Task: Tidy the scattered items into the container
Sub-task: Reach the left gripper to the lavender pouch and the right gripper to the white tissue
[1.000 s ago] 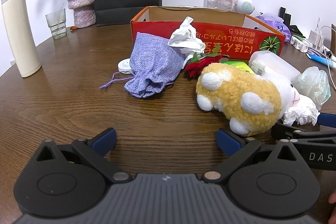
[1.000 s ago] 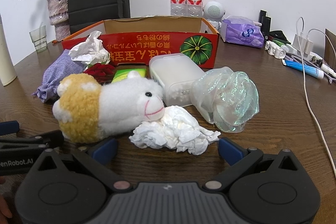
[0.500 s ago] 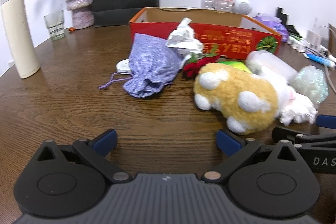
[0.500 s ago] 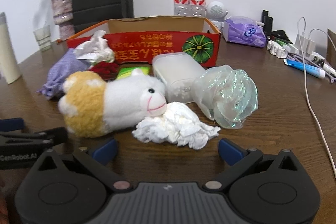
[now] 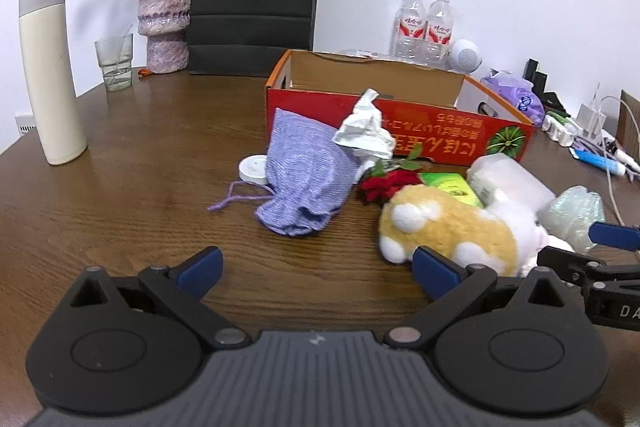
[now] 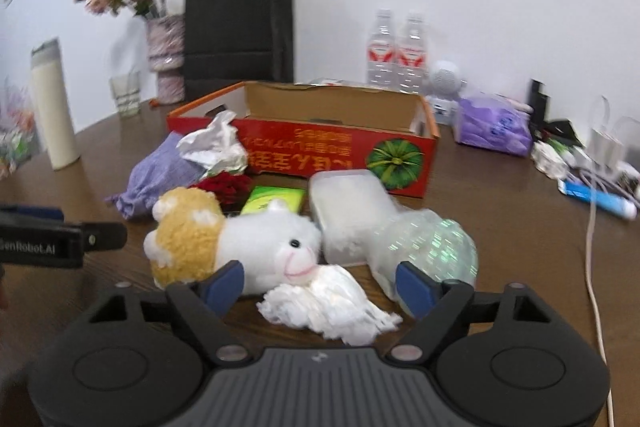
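Your left hand-held gripper point(image 5: 316, 269) hangs over bare surface point(image 5: 120, 195) with its jaws wide apart and nothing between them. The purple pouch point(image 5: 304, 183) lies ahead of it, mouth toward you, drawstring trailing to the left. A white disc point(image 5: 253, 169) touches the pouch's left edge.

Your right hand-held gripper point(image 6: 320, 285) is closing. The white tissue wad point(image 6: 328, 303) lies between its jaws, but the pads are not pressing on it. The plush toy point(image 6: 236, 243) lies just left of the wad, its snout touching it. The iridescent film point(image 6: 432, 247) lies to the right of the wad, against the frosted tub point(image 6: 348, 207).

Behind the toy lie a red rose point(image 6: 224, 187) and a green packet point(image 6: 274, 199). A crumpled paper point(image 6: 214, 147) rests on the pouch, against the box front.

The red box point(image 6: 328, 151) stands open-topped behind the pile. From the left view no item shows inside it.
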Tool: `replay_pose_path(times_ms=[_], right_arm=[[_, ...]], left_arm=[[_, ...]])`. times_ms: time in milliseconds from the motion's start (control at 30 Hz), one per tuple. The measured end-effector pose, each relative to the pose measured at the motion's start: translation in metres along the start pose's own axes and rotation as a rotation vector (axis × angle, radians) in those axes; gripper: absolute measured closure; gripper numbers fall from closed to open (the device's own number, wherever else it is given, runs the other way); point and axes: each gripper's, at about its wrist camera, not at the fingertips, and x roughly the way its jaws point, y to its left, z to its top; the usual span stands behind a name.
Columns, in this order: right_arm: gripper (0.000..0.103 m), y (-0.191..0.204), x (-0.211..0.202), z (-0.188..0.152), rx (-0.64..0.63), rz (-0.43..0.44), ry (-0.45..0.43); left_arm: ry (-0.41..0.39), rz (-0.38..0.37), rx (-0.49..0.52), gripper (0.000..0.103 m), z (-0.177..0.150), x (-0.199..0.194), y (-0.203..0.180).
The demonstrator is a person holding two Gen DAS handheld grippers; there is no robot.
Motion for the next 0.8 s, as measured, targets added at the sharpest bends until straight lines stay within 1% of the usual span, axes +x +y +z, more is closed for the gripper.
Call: replay_pose_path(times_ms=[33, 67, 100, 133, 167, 200, 233, 300, 333, 367, 400, 433, 467, 500, 533, 567, 600, 633, 667, 733, 767, 800], right_arm=[[0.037, 0.002, 0.005, 0.001, -0.013, -0.004, 0.012], [0.058, 0.004, 0.009, 0.001, -0.018, -0.005, 0.028], [0.076, 0.004, 0.011, 0.001, -0.012, 0.000, 0.046], [0.086, 0.004, 0.010, 0.001, 0.009, -0.003, 0.062], [0.085, 0.003, 0.006, 0.001, 0.046, -0.010, 0.074], [0.085, 0.003, 0.000, -0.001, 0.077, 0.006, 0.083], [0.080, 0.005, -0.008, -0.002, 0.092, 0.045, 0.095], [0.075, 0.008, -0.020, -0.005, 0.076, 0.110, 0.092], [0.063, 0.007, -0.024, -0.005, 0.069, 0.113, 0.078], [0.047, 0.006, -0.026, -0.004, 0.063, 0.095, 0.066], [0.039, 0.004, -0.027, -0.003, 0.055, 0.073, 0.057], [0.028, 0.001, -0.025, -0.001, 0.050, 0.056, 0.051], [0.028, 0.000, -0.024, 0.000, 0.048, 0.049, 0.051], [0.028, -0.001, -0.021, 0.001, 0.050, 0.054, 0.057], [0.028, -0.002, -0.019, 0.001, 0.052, 0.069, 0.063], [0.026, 0.000, -0.018, 0.000, 0.052, 0.081, 0.068], [0.025, 0.003, -0.015, -0.002, 0.049, 0.088, 0.075], [0.024, 0.006, -0.013, -0.003, 0.041, 0.090, 0.083], [0.024, 0.010, -0.011, -0.005, 0.029, 0.092, 0.089], [0.024, 0.017, -0.009, -0.009, -0.005, 0.096, 0.097], [0.025, 0.020, -0.009, -0.012, -0.020, 0.096, 0.103], [0.026, 0.022, -0.009, -0.014, -0.032, 0.091, 0.109]], left_arm=[[-0.003, 0.005, 0.003, 0.000, 0.002, 0.002, 0.002], [-0.008, 0.009, 0.006, 0.000, 0.005, 0.004, 0.005], [-0.012, 0.011, 0.010, 0.000, 0.008, 0.006, 0.008], [-0.017, 0.014, 0.015, 0.000, 0.011, 0.008, 0.010], [-0.023, 0.016, 0.022, 0.000, 0.014, 0.010, 0.012], [-0.028, 0.019, 0.031, 0.000, 0.017, 0.013, 0.014], [-0.030, 0.020, 0.040, 0.000, 0.020, 0.017, 0.015], [-0.033, 0.008, 0.067, 0.000, 0.026, 0.025, 0.016], [-0.034, -0.004, 0.083, 0.000, 0.028, 0.030, 0.016], [-0.031, -0.021, 0.099, 0.000, 0.031, 0.036, 0.015], [-0.026, -0.040, 0.113, 0.000, 0.034, 0.044, 0.014], [-0.016, -0.047, 0.123, 0.000, 0.037, 0.053, 0.013], [0.003, -0.039, 0.131, 0.000, 0.040, 0.060, 0.012], [0.020, -0.032, 0.142, 0.003, 0.041, 0.067, 0.010], [0.034, -0.027, 0.153, 0.008, 0.042, 0.074, 0.008], [0.049, -0.021, 0.155, 0.021, 0.043, 0.079, 0.007], [0.069, -0.019, 0.147, 0.036, 0.043, 0.082, 0.007], [0.087, -0.025, 0.136, 0.043, 0.042, 0.085, 0.009], [0.093, -0.034, 0.126, 0.054, 0.041, 0.085, 0.010], [0.075, -0.034, 0.121, 0.061, 0.038, 0.080, 0.012], [0.064, -0.032, 0.122, 0.068, 0.036, 0.075, 0.013], [0.051, -0.029, 0.120, 0.070, 0.035, 0.069, 0.014]])
